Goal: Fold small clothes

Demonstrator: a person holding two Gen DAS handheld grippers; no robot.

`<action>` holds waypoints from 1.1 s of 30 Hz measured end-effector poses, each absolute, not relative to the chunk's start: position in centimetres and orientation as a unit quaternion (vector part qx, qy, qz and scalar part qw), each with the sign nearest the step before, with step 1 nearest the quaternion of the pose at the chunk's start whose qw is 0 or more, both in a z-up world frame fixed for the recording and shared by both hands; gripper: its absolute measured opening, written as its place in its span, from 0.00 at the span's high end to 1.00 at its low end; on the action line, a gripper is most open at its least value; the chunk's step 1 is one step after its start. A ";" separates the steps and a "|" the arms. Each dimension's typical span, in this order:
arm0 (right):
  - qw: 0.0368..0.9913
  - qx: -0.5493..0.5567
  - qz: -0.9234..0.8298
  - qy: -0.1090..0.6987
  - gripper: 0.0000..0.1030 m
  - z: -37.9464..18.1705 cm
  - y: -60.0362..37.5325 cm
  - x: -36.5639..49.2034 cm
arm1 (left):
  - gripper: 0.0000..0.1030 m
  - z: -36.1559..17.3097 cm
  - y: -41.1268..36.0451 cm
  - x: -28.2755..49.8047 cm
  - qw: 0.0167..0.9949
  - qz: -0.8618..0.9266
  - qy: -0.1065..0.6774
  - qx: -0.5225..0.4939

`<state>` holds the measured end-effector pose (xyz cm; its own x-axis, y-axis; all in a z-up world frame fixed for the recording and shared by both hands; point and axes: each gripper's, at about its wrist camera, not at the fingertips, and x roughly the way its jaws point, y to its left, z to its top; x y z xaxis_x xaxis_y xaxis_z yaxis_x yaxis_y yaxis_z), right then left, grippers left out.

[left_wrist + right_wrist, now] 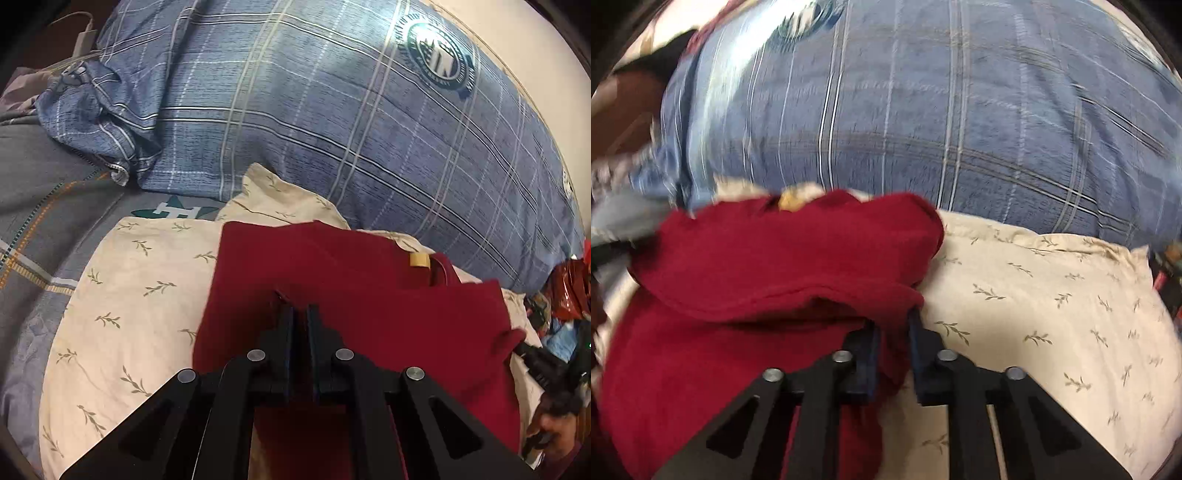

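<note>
A dark red garment [369, 295] lies on a cream pillow with a leaf print [129, 295], a tan label [419, 260] at its collar. My left gripper [297, 304] is shut over the middle of the garment, its tips pinching a small ridge of the cloth. At the right edge of the left wrist view, my right gripper [535, 354] holds a corner of the garment. In the blurred right wrist view that gripper [894, 314] is shut on a lifted fold of the red garment [775, 251], with cloth filling the gap between its fingers.
A big blue plaid cushion [332, 110] rises behind the cream pillow [1052, 295]. Grey bedding [44, 192] spreads to the left. Red and blue clutter [569, 288] sits at the far right, above a person's hand [554, 424]. A white charger [85, 37] lies at the back left.
</note>
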<state>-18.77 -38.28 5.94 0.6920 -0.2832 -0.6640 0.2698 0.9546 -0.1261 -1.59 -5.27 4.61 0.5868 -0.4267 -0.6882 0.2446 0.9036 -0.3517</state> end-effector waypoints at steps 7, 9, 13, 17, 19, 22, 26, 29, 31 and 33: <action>0.898 0.050 -0.166 0.405 0.92 4.7 -40.4 -22.1 | 0.94 4.3 -6.6 -1.7 0.883 -0.193 0.420 -0.082; 0.908 0.102 -0.165 0.372 0.80 6.6 -41.7 -22.8 | 0.94 4.4 -6.9 -1.8 0.886 -0.191 0.416 -0.074; 0.917 0.168 -0.152 0.329 0.35 8.9 -43.2 -20.8 | 0.94 4.3 -7.0 -1.6 0.886 -0.188 0.417 -0.074; 0.900 0.164 -0.134 0.380 0.34 6.3 -43.3 -14.5 | 0.94 4.1 -7.1 -1.6 0.888 -0.185 0.414 -0.071; 0.888 0.189 -0.130 0.398 0.57 4.8 -43.9 -12.1 | 0.92 4.1 -7.3 -1.6 0.890 -0.186 0.411 -0.066; 0.901 0.200 -0.144 0.358 0.93 6.3 -44.5 -11.8 | 0.85 4.2 -7.4 -1.7 0.890 -0.195 0.408 -0.062; 0.909 0.111 -0.220 0.338 0.93 8.2 -44.3 -12.6 | 0.71 3.8 -7.9 -1.9 0.889 -0.201 0.408 -0.048; 0.887 0.127 -0.226 0.383 0.93 5.5 -45.5 -12.1 | 0.71 3.1 -8.7 -1.6 0.886 -0.196 0.418 -0.036; 0.886 0.154 -0.212 0.382 0.86 5.2 -45.8 -12.7 | 0.71 3.4 -8.5 -1.7 0.887 -0.197 0.417 -0.042; 0.890 0.204 -0.191 0.360 0.64 5.9 -46.3 -14.1 | 0.71 3.6 -8.1 -1.7 0.888 -0.194 0.414 -0.048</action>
<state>-14.08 -46.29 5.88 0.6682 -0.1945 -0.7181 0.4872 0.8438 0.2249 -1.73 -8.10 3.62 0.5811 -0.3846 -0.7172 0.3056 0.9199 -0.2457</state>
